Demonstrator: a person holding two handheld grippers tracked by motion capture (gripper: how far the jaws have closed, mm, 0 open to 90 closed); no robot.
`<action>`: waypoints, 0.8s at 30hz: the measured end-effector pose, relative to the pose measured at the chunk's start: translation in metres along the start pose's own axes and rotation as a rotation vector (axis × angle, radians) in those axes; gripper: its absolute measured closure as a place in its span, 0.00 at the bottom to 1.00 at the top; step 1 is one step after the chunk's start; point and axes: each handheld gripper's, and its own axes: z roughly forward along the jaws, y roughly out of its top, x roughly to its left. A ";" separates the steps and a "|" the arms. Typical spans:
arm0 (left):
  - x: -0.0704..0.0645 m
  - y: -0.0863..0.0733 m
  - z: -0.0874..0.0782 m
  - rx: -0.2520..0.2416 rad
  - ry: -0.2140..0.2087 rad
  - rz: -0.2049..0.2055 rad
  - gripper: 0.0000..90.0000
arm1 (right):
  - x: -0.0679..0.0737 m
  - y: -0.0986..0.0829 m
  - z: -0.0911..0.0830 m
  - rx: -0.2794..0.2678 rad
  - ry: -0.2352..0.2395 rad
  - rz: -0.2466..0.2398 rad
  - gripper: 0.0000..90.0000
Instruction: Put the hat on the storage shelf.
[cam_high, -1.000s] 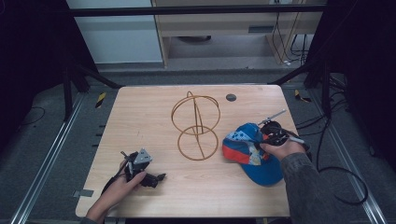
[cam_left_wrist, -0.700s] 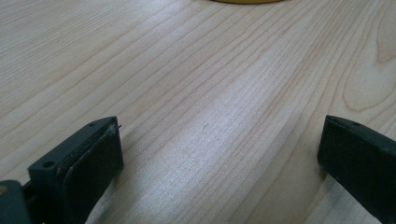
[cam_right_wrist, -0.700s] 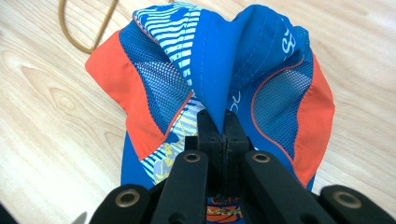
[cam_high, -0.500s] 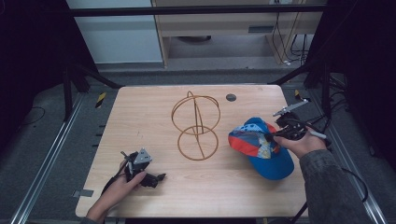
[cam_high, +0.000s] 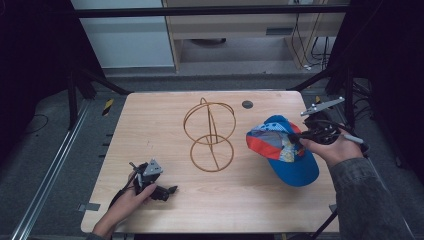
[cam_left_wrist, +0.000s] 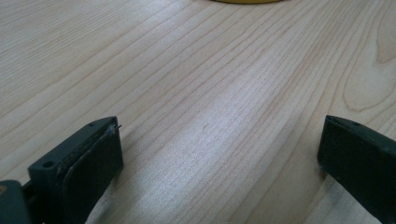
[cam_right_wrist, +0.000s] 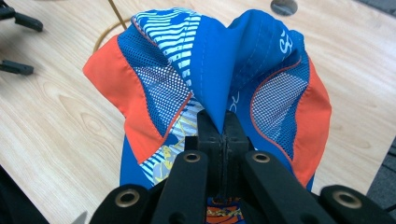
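One cap (cam_high: 285, 147), one wire stand (cam_high: 210, 135), two hand-held grippers.

Table (cam_high: 150, 120): pale wood, visible grain, smooth with a soft sheen under my left gripper (cam_left_wrist: 219, 154), whose pads look matt black, rubbery. Cap (cam_right_wrist: 219, 79) in my right gripper (cam_right_wrist: 223, 135): cloth, blue and orange panels, open mesh inserts, printed stripes. Wire frame (cam_high: 210, 135): thin, yellowish, metal-looking.

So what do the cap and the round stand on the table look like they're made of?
Cap: soft fabric with mesh panels, judging by visible holes, stitching and folds where the right hand-held gripper pinches it. Stand: thin rings, likely brass-coloured metal wire, though coated wire or painted rattan can't be excluded.
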 end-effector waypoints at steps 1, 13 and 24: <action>0.000 0.000 0.000 0.000 0.000 0.000 0.00 | 0.001 0.003 -0.005 -0.009 -0.001 -0.011 1.00; 0.000 0.000 0.000 0.000 -0.001 -0.003 0.00 | 0.009 0.016 -0.032 -0.070 -0.016 -0.048 1.00; 0.000 0.000 0.000 0.000 0.000 0.000 0.00 | 0.011 0.024 -0.047 -0.116 -0.025 -0.055 1.00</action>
